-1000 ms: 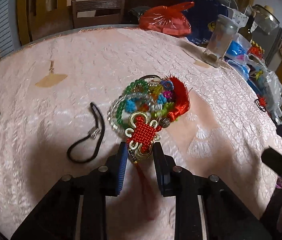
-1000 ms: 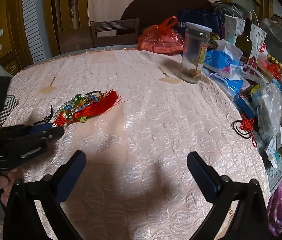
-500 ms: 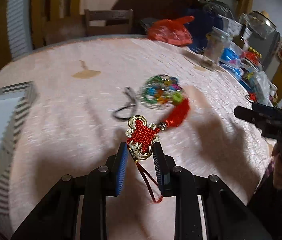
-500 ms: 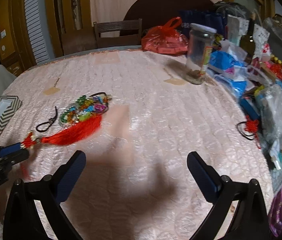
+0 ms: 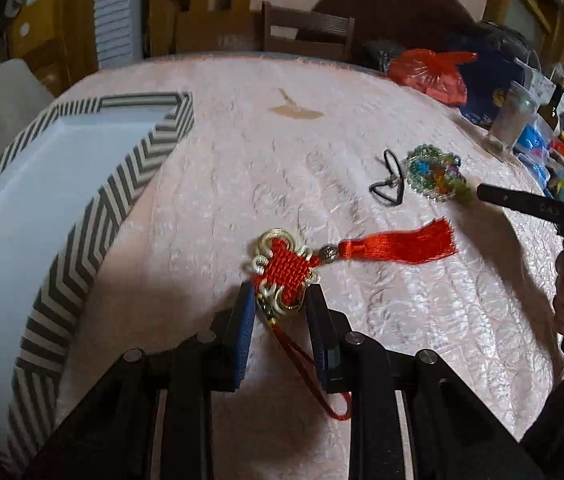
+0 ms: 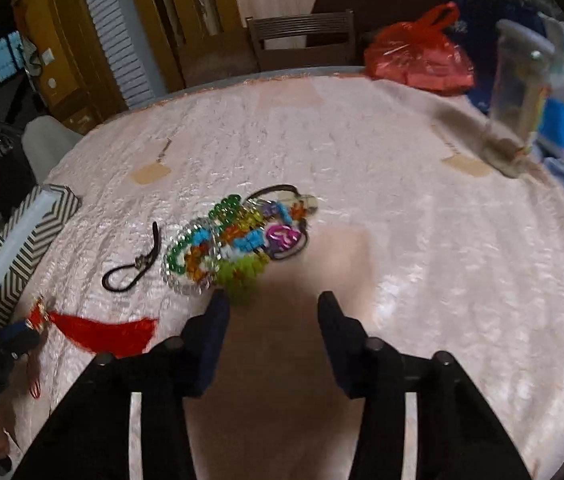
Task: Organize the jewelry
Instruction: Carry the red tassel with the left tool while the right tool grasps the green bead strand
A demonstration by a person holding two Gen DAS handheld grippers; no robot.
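Striped grey and white, a box [image 5: 82,216] is sitting on the pink tablecloth [image 5: 242,168], far out to the left of the left gripper [image 5: 280,300]. That gripper's jaws are nearly closed and are pinching the lower edge of a red knot ornament [image 5: 285,266]; its tassel [image 5: 401,242] is trailing rightward past the right jaw, and its cord loop is hanging down between the fingers. Ahead and to the right, a black cord [image 5: 387,184] and a heap of coloured beads [image 5: 435,178] are lying side by side. The right gripper [image 6: 274,300] is closing its jaws with nothing between them; the beads [image 6: 234,240] are lying just beyond its left fingertip.
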